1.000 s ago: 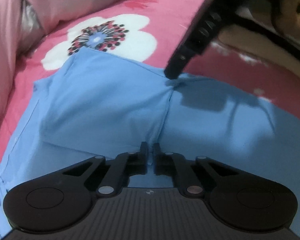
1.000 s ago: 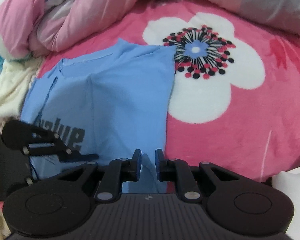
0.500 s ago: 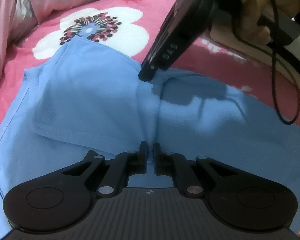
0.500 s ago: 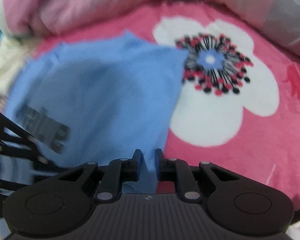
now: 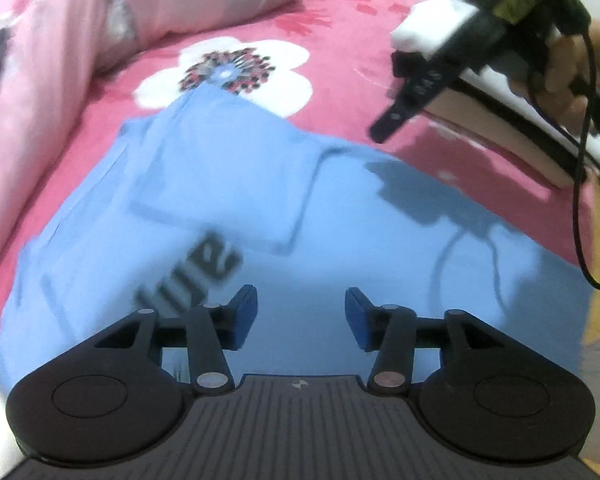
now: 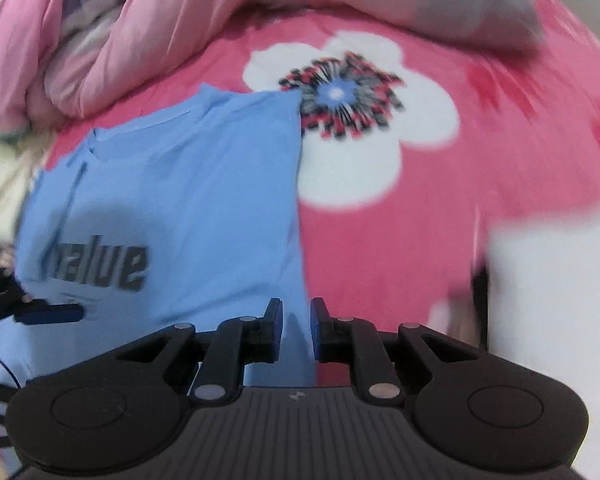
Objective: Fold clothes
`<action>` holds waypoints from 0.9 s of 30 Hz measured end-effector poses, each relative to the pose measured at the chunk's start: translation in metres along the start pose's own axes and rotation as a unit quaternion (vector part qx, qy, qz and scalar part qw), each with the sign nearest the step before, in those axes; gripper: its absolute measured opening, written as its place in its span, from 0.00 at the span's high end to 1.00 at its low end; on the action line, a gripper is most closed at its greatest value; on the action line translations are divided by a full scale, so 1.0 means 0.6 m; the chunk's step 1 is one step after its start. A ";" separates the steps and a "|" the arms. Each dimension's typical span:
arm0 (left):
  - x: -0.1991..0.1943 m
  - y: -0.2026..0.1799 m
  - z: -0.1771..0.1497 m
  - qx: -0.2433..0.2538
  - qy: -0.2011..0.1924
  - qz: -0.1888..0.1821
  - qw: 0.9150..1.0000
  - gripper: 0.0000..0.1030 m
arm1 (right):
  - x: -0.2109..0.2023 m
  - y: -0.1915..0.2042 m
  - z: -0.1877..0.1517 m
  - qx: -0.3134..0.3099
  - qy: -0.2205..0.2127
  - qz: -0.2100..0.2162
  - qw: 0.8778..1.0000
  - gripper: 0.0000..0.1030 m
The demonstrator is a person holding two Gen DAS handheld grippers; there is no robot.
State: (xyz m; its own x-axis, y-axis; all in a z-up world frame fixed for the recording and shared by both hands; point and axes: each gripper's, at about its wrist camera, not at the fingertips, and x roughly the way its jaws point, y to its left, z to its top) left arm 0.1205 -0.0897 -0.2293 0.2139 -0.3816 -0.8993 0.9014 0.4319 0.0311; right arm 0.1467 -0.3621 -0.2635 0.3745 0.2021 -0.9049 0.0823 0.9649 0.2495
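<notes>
We note a pink quilt bunched along the far left of the bed, and beside it the pink blanket with a big white flower printed on it. A blue shirt lies spread flat on this blanket, one sleeve folded in over the chest, dark lettering showing on the front; its upper corner just reaches the flower. In the left wrist view our left gripper hangs over the lower part of the shirt, its jaws opening; the fabric lies below them and nothing is caught between the blue pads. The pads do not touch the cloth that we can see. To the right in that view the right gripper is held in a hand above the blanket, just off the shirt's right edge and clear of it, a black cable trailing down. In the right wrist view the right gripper's jaws stand narrowly apart; the shirt's right edge runs down between them, but we cannot tell whether the pads touch it. A white cloth lies at the far right, blurred.
</notes>
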 end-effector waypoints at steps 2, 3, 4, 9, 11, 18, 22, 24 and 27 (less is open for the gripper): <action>-0.041 -0.011 -0.042 -0.026 0.015 -0.002 1.000 0.47 | -0.022 0.005 -0.039 0.029 0.005 0.011 1.000 0.85; -0.060 -0.016 -0.064 -0.042 0.023 -0.004 0.999 0.46 | -0.033 0.008 -0.062 0.042 0.009 0.017 0.999 0.85; -0.075 -0.019 -0.090 -0.067 0.034 -0.007 0.997 0.45 | -0.044 0.011 -0.086 0.055 0.013 0.022 0.998 0.85; -0.129 -0.029 -0.233 -0.197 0.112 -0.001 0.974 0.44 | -0.088 0.011 -0.202 0.123 0.036 0.047 0.991 0.76; -0.139 -0.031 -0.296 -0.241 0.153 0.018 0.958 0.44 | -0.094 0.004 -0.246 0.147 0.054 0.049 0.986 0.73; -0.140 -0.042 -0.475 -0.334 0.245 0.041 0.909 0.44 | -0.087 -0.020 -0.366 0.184 0.139 0.015 0.973 0.63; -0.116 -0.043 -0.516 -0.345 0.236 0.036 0.908 0.44 | -0.085 -0.020 -0.392 0.169 0.151 0.003 0.974 0.58; -0.112 -0.031 -0.520 -0.364 0.220 0.045 0.904 0.44 | -0.085 -0.021 -0.395 0.161 0.149 0.005 0.976 0.56; -0.119 -0.007 -0.517 -0.403 0.186 0.058 0.894 0.44 | -0.085 -0.026 -0.389 0.150 0.137 0.016 0.979 0.56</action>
State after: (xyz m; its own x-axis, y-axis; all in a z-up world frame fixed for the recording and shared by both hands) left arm -0.0155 0.1891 -0.3008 0.0124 -0.0623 -0.9980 0.2858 0.9567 -0.0562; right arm -0.0892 -0.3481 -0.3014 0.1227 0.3080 -0.9435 0.3584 0.8727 0.3315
